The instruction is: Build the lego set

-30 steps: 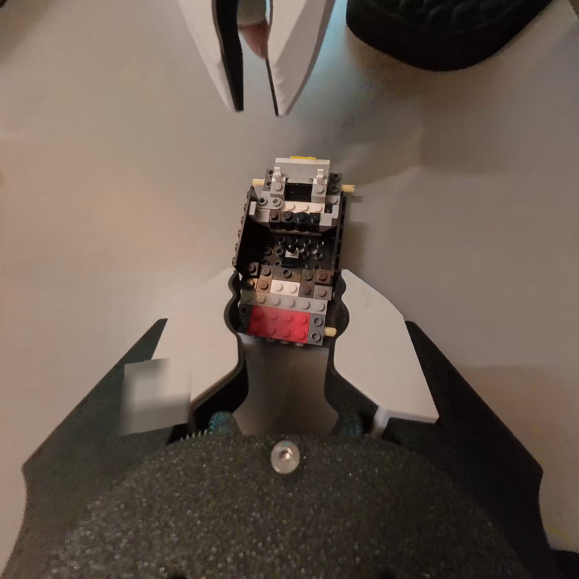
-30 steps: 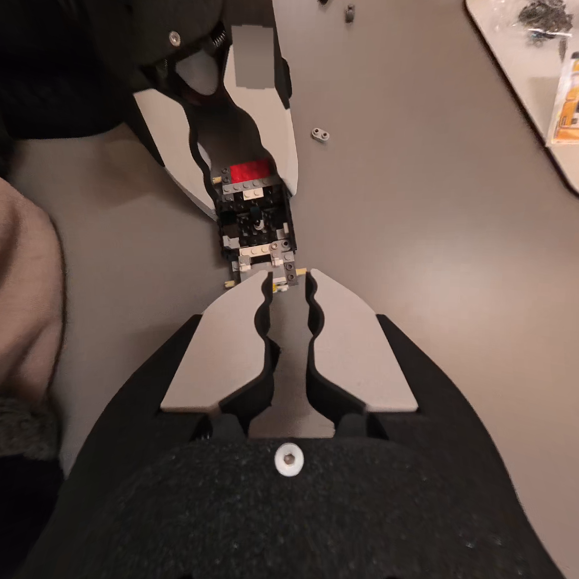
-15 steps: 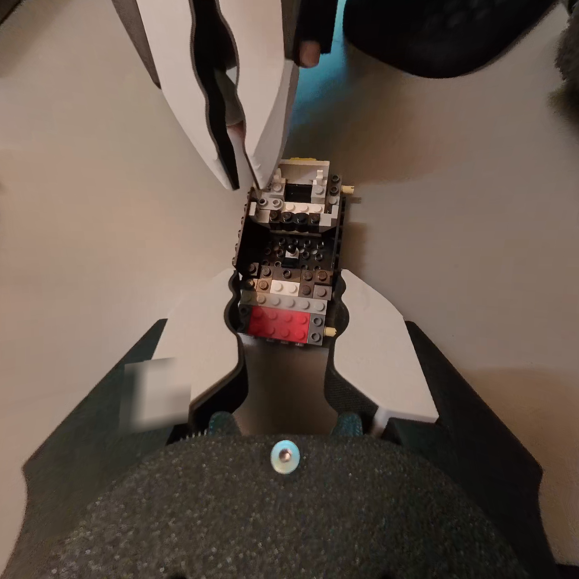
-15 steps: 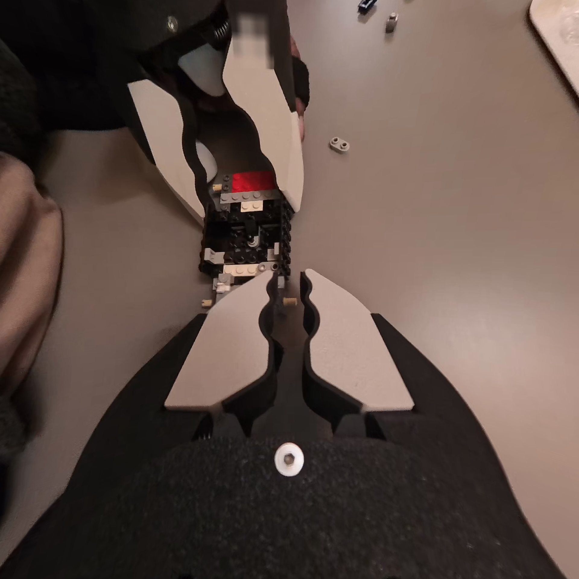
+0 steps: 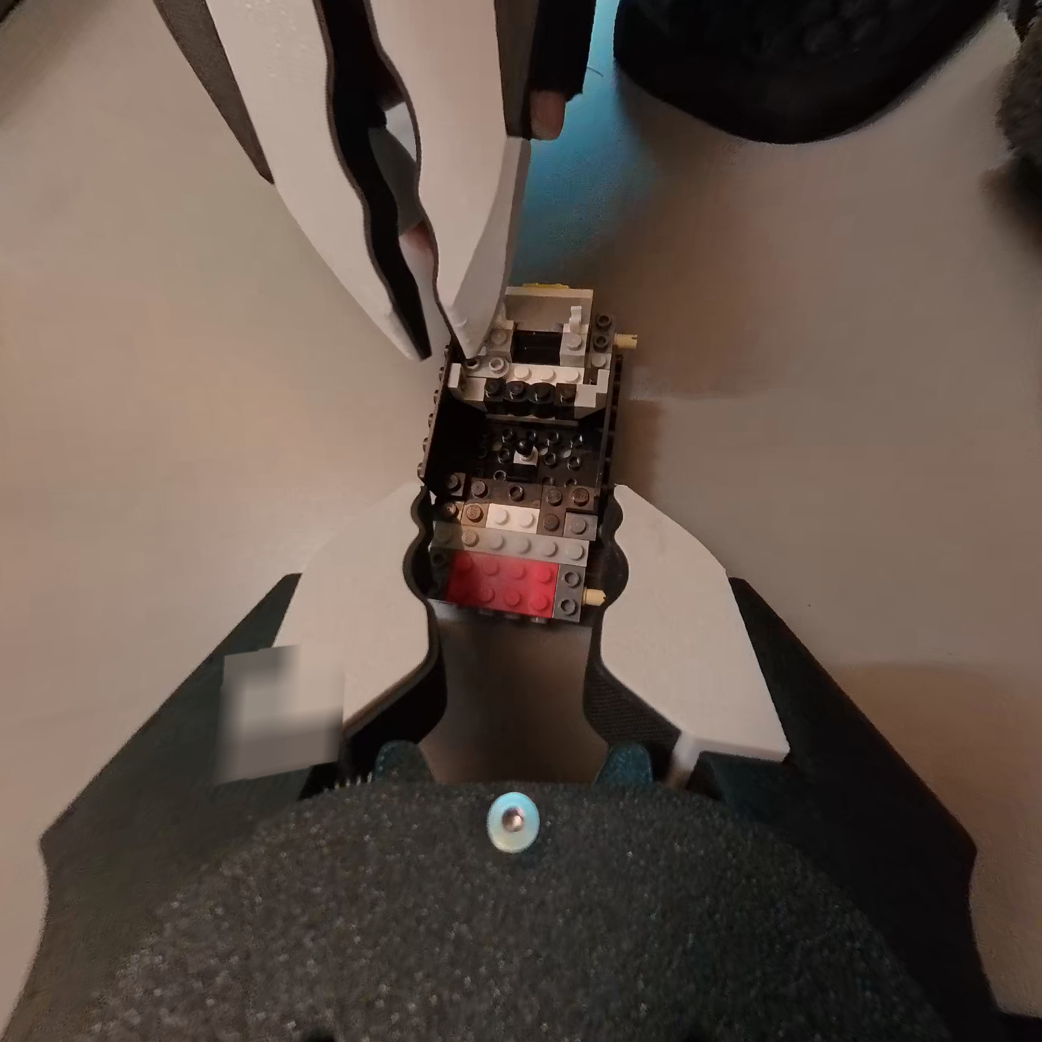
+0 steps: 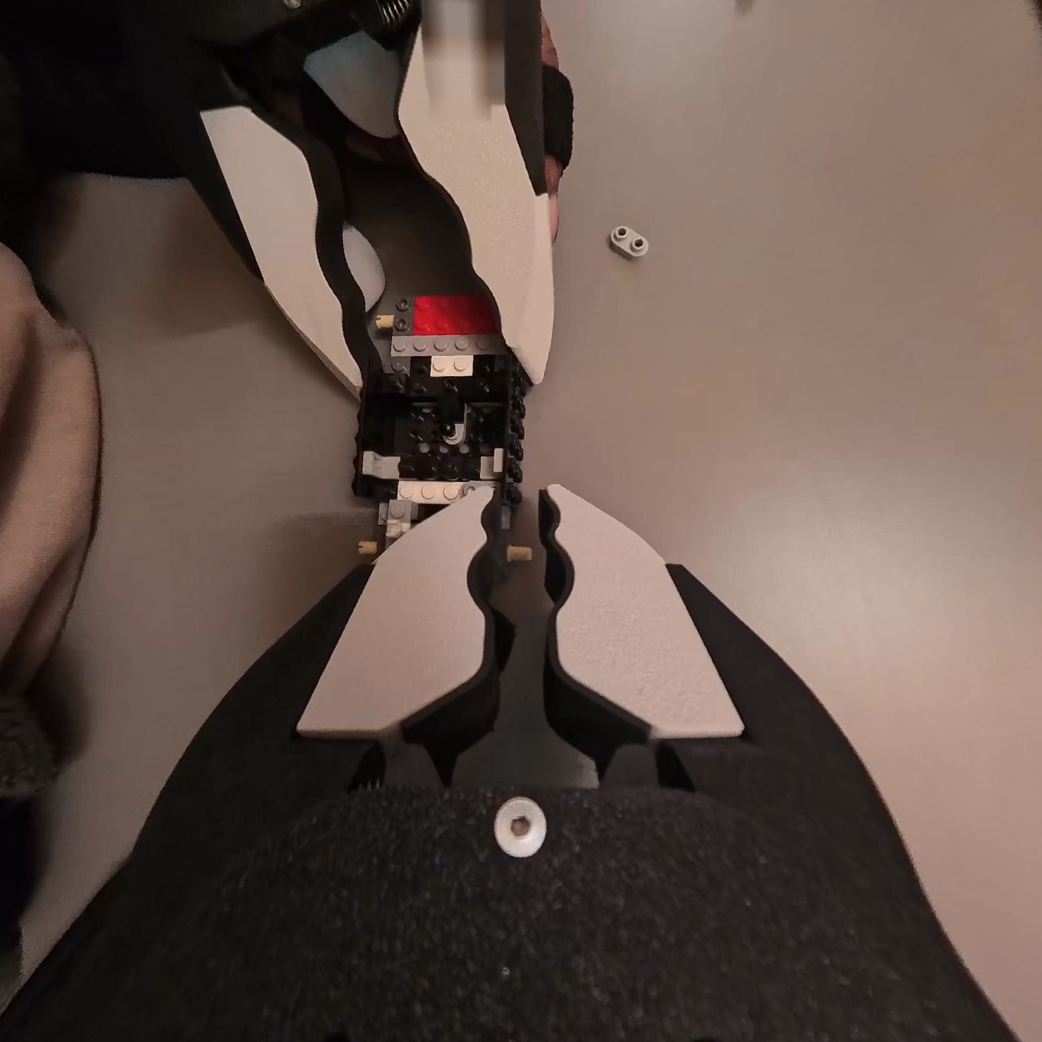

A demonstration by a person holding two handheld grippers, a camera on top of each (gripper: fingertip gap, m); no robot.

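Lego model (image 5: pixel 521 485) sits on the tabletop (image 5: pixel 169 451) between my two grippers, a black chassis with grey and white plates and a red plate (image 5: pixel 504 583) at the end nearest my left gripper (image 5: pixel 516 496). My left jaws are clenched on that red-plated end, one finger pressed to each side of the model. From the right wrist view the same grasp shows at the far end, with the red plate (image 6: pixel 454 314) tucked between the left gripper's fingers (image 6: pixel 451 378). My right gripper (image 6: pixel 516 496) is at the opposite end, where the grey and white pieces stand. Its jaws are released with a narrow gap between them, and nothing is caught in them. One fingertip (image 5: pixel 459 332) touches the model's corner by a grey stud, the other hangs just beside the model, off its edge. A tan pin (image 6: pixel 519 553) sticks out of the model's side into the gap between my right fingers. A small grey two-hole piece (image 6: pixel 628 243) lies loose on the tabletop (image 6: pixel 789 394), well apart from the model.
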